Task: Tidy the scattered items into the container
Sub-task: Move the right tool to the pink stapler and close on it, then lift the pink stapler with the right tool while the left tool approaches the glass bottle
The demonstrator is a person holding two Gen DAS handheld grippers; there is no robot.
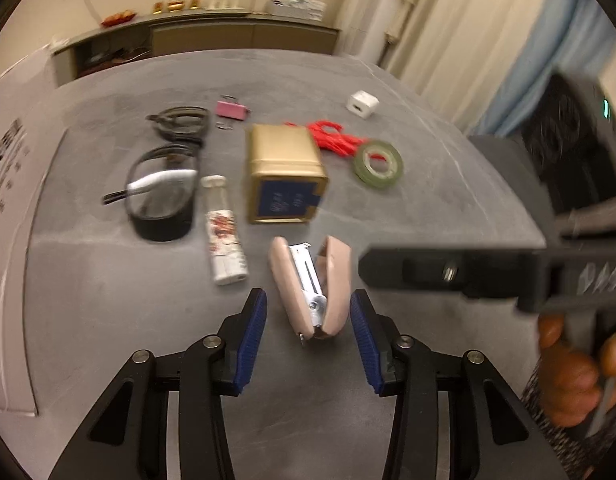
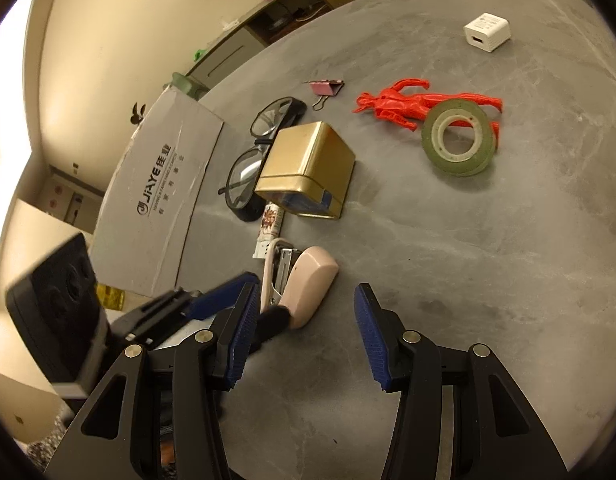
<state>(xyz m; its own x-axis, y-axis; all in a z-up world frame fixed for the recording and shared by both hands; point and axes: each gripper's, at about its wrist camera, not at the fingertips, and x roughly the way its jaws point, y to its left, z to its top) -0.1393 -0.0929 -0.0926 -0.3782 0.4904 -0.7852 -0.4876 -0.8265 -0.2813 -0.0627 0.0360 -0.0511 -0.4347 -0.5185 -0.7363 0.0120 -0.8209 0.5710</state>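
A: What colours are seen on the table (image 2: pixel 487 280)?
B: Mottled grey stone is shown. A gold tin (image 2: pixel 308 160) with a dark blue panel is noted, beside a pale pink stapler (image 1: pixel 308 284) with silver metal inside.
A: And the rest?
B: A bright red figure (image 2: pixel 411 104), an olive-green tape roll (image 2: pixel 459 140) with a white core, a white charger (image 2: pixel 487 32), a pink binder clip (image 2: pixel 327 87), black-framed glasses (image 2: pixel 268 120) and a white tube (image 1: pixel 224 240) printed in red are seen. Blue ribbed pads (image 1: pixel 250 344) are carried on black fingers.
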